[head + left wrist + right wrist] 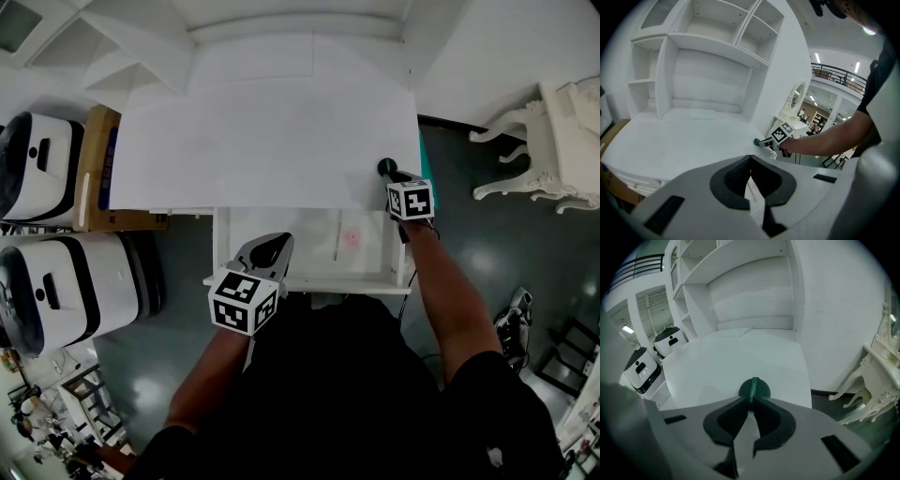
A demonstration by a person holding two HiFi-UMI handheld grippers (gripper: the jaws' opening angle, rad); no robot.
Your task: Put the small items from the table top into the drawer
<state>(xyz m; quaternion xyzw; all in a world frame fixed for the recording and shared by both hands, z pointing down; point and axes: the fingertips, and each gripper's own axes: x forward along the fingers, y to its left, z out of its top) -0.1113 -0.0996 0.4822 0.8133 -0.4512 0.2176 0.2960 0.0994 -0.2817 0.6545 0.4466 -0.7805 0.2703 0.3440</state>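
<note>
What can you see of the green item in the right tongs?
The green item is small, round, dark green, plastic-looking, with a lighter band across it bearing print too small to read. The right tongs are shut on its near edge. It is at the right front corner of the table top; resting or lifted, I cannot tell.

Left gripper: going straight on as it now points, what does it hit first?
Probably the white table top, close behind its front edge. Nothing stands in between, though depth is hard to judge.

Open hall: white desk, mezzanine railing
</note>
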